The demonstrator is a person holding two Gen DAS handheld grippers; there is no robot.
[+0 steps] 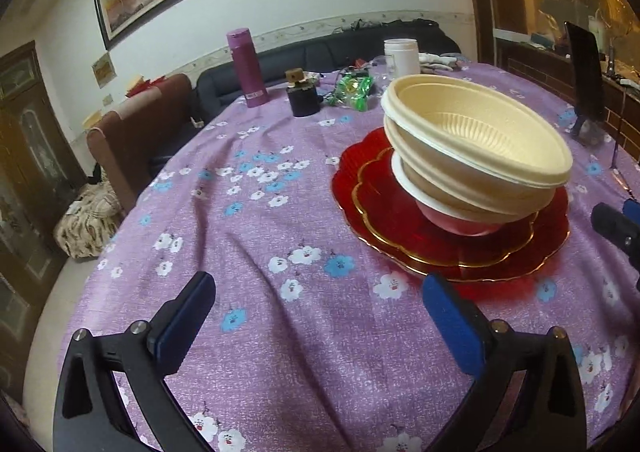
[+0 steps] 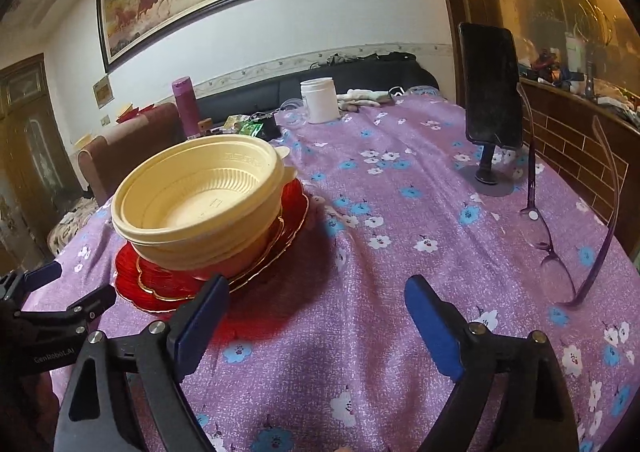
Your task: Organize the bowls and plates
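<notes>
Stack of dishes on a round table under a purple flowered tablecloth (image 1: 260, 236). Two red scalloped glass plates with gilt rims (image 1: 400, 236) lie one on the other; on them stands a small pink bowl with a white rim (image 1: 452, 218), and on that sit two nested cream ribbed plastic bowls (image 1: 492, 140). The cream bowls lean visibly toward one side and overhang the narrower pink bowl beneath.

The left gripper (image 1: 320, 316) and the right gripper (image 2: 316, 320) both stand wide apart with nothing between their blue pads; each hovers over bare cloth just beside the plates' near rim.

Likely hazards: the tilted cream bowls look light and poorly seated, so a nudge from either claw could slide them off or topple the stack. The cloth is wrinkled, and a dragged finger could pull it and the plates with it.

Open room: bare cloth spreads wide on both sides of the stack. Obstacles lie further off: folded purple-framed spectacles (image 2: 560, 248) and a black phone on a stand (image 2: 492, 92) toward the right edge; a magenta flask (image 1: 246, 66) and a white plastic jar (image 1: 400, 56) toward the far edge.
</notes>
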